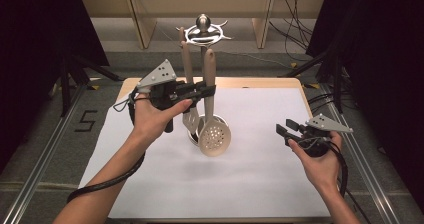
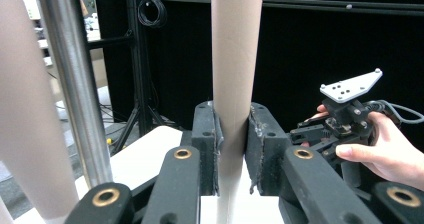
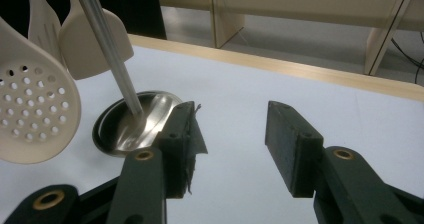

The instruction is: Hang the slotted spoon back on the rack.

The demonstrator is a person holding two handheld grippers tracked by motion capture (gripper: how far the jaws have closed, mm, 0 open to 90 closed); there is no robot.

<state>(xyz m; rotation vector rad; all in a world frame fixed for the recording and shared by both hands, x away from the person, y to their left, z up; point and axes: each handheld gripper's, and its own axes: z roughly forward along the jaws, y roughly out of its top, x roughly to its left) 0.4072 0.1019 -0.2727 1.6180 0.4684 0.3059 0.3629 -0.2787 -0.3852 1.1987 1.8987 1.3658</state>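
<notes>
A beige perforated skimmer (image 1: 215, 136) hangs upright beside a metal utensil stand (image 1: 202, 33) in the high view. My left gripper (image 1: 210, 90) is shut on its long handle (image 2: 234, 59), with both pads pressed on the shaft in the left gripper view. The stand's pole (image 2: 75, 84) and a second beige handle (image 2: 25, 114) rise to the left of it. I cannot tell whether the skimmer's top end hangs on a hook. My right gripper (image 1: 286, 128) hovers open over the white table cover at the right, and nothing lies between its jaws (image 3: 232, 134).
A beige slotted spatula (image 1: 190, 119) hangs on the stand beside the skimmer. The stand's round metal base (image 3: 125, 129) sits mid-table on the white cover (image 1: 250, 184). Wooden furniture legs and cables lie beyond the far edge. Dark curtains flank both sides.
</notes>
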